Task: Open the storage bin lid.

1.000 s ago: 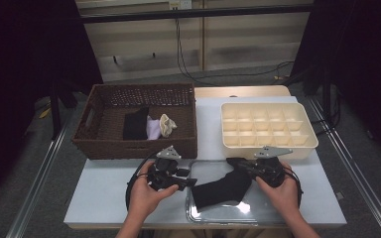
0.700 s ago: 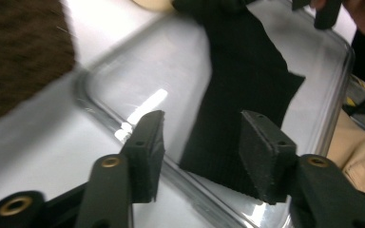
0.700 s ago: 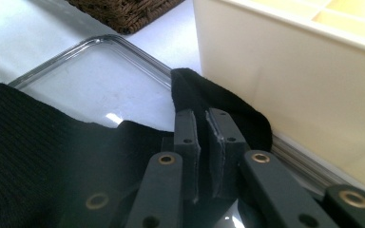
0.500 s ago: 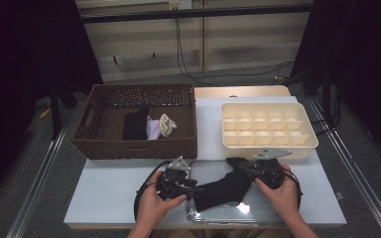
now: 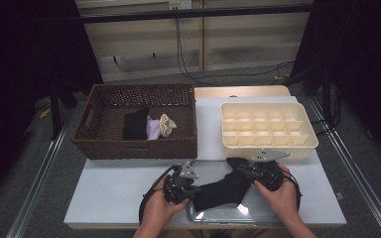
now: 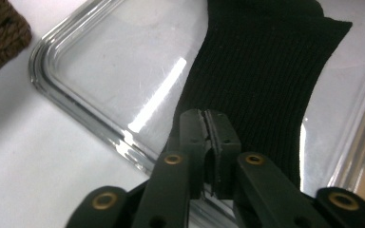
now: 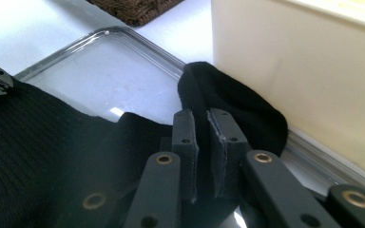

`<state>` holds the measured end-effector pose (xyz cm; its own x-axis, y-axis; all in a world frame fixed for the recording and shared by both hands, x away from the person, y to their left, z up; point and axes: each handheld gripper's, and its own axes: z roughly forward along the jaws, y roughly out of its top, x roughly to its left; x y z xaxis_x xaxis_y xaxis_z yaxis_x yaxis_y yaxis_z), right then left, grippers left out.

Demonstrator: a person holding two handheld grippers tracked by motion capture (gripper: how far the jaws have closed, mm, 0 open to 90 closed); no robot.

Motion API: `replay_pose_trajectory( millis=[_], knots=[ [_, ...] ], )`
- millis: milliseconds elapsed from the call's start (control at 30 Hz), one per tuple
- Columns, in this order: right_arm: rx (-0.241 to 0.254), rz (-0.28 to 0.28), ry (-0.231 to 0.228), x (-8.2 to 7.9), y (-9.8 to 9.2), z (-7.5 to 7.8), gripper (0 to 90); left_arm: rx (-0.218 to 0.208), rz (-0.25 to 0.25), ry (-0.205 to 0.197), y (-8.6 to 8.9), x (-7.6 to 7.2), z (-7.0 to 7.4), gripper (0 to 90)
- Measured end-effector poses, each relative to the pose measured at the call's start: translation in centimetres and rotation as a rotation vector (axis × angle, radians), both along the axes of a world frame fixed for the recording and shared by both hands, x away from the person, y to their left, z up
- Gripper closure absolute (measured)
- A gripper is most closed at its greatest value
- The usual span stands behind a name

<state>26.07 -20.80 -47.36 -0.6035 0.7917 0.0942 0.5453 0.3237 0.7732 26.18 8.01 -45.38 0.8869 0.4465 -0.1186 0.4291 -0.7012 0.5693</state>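
Note:
A black sock [image 5: 223, 191] lies stretched across a clear glass tray [image 5: 218, 216] at the table's front edge. My left gripper [image 5: 193, 191] sits at the sock's left end. Its jaws have just been closing and now stand together [image 6: 205, 116], pinching the edge of the ribbed sock [image 6: 261, 71] over the tray's rim [image 6: 76, 109]. My right gripper [image 5: 240, 168] holds the sock's other end, and its pads [image 7: 202, 116] are shut on a fold of black fabric [image 7: 237, 104] beside the cream box wall [image 7: 304, 71].
A brown wicker basket [image 5: 139, 146] at the back left holds a black sock [image 5: 135, 124], a white one [image 5: 154, 129] and a cream one [image 5: 167, 125]. A cream divided organiser box [image 5: 270, 148] stands just behind the right gripper. White tabletop [image 5: 114, 193] lies left of the tray.
My left gripper has moved right and down onto the sock's left end, and its jaws have closed there. The right gripper has kept still, holding its end.

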Motion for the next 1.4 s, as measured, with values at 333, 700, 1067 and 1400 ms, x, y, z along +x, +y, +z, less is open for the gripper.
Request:
replay_pose_trajectory(
  millis=[333,700,1067,1400],
  knots=[
    [0.026,0.049,0.022,-0.8,0.9,0.3,81.7,-0.057,0.150,-0.003,4.9,2.1,1.2,88.6],
    [0.028,0.080,0.006,-1.0,1.7,1.1,74.3,-0.096,0.273,-0.037,8.2,3.7,0.5,81.3],
    [0.002,0.067,-0.011,-0.4,1.0,0.7,76.5,-0.200,0.256,0.004,7.0,2.4,0.8,68.8],
    [-0.037,0.084,0.032,-0.7,1.5,-0.4,86.5,-0.076,0.252,0.005,6.0,1.8,-1.3,78.2]
  ],
)
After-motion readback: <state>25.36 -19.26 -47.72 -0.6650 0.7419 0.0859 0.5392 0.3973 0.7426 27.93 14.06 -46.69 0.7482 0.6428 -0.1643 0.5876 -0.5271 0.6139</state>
